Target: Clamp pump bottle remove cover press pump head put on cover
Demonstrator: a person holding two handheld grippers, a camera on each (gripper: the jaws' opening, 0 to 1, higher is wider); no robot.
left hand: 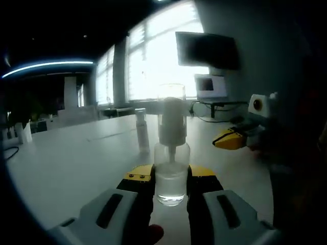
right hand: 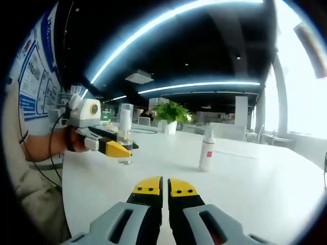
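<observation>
We've got the left gripper (left hand: pixel 171 179) clamped on the pump bottle (left hand: pixel 171 176), standing on the desk (left hand: pixel 76 163), clear cover (left hand: pixel 172 97) still on. Right gripper (right hand: pixel 164 188) is closed, empty, hovering nearby. Second bottle (right hand: pixel 207 148) stands apart.

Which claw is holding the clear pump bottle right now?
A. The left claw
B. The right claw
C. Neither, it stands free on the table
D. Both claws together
A: in the left gripper view the left claw has its jaws closed on the clear pump bottle, while the right claw is shut on nothing, away from the bottle.
</observation>
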